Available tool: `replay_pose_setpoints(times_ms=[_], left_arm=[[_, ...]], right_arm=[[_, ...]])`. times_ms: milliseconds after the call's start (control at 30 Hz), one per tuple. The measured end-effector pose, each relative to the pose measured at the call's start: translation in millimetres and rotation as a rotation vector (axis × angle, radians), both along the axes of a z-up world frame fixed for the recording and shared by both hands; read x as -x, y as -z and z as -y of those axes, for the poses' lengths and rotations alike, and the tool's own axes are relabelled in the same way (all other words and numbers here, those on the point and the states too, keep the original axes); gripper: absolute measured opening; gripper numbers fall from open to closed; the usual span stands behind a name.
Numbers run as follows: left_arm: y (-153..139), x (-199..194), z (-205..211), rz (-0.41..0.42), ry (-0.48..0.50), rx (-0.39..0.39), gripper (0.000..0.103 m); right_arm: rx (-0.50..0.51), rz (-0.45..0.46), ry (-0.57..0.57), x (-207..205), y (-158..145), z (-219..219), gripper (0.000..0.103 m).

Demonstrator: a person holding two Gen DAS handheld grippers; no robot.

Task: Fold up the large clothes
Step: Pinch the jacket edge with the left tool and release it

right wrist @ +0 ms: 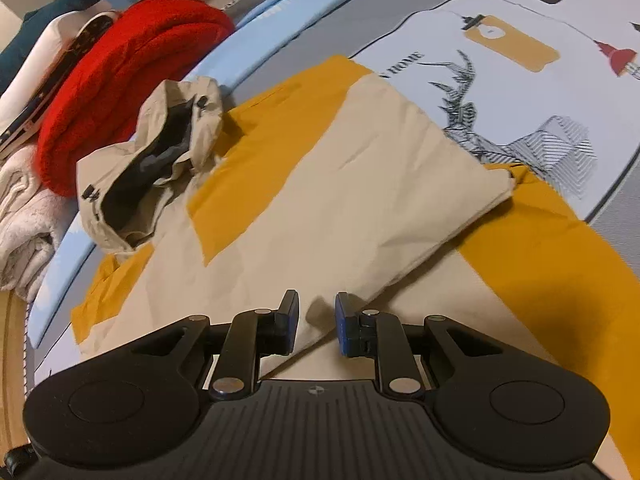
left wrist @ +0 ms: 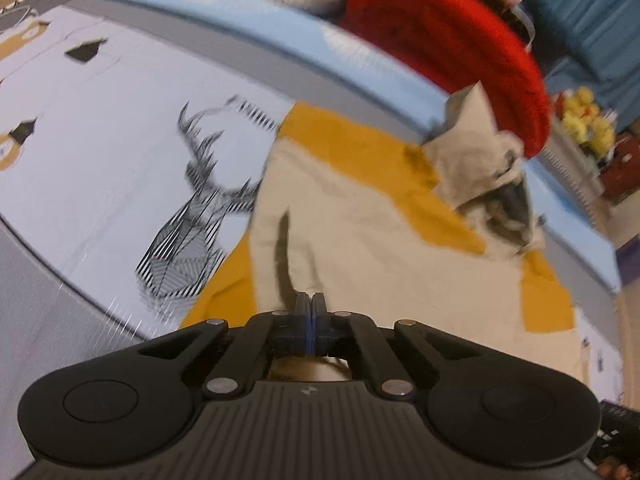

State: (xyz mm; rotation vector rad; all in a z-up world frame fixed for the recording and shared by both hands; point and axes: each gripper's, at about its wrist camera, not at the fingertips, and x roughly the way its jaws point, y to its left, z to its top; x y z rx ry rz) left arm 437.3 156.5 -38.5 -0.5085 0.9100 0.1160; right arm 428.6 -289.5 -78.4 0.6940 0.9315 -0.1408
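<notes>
Beige cloth runs straight out from both grippers: the jacket [right wrist: 320, 184], beige with yellow panels, lies flat on the printed bedsheet [right wrist: 520, 12]. Its long axis runs away from the right gripper [right wrist: 317, 312] toward the hood [right wrist: 160, 152], which points at the red blanket [right wrist: 120, 80]. Right jaws stand spread over a folded edge, gripping nothing. The left gripper [left wrist: 310, 308] has its jaws pressed together on a raised fold of the jacket, so that hand looks readier to pull.
</notes>
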Motion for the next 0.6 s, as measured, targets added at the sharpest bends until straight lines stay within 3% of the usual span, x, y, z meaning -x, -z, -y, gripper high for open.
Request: replay_pose_setpoints(times_ms=[133,333,500,600], left_arm=[[-18.8,3.6,1.5,0.104,-0.015,-0.032,0.0],[-12.7,-0.7,3.1,0.038,-0.04,-0.087,0.001],[-18.3,0.5,16.3,0.093,0.045,-0.097,0.013],[-1.1,-4.5,22.7,0.01,0.078,-0.088,0.026]], right_arm=[[-0.02,0.024,-0.008,-1.3,-0.1,-2.0,0.02],[-0.019,-0.003,0.004,-3.9,5.9,2.1,0.02],[0.022,-0.111,0.05,-4.9,19.0,10.1,0.02],[0.042,-0.059,0.03,-5.0,9.3,5.8,0.02]])
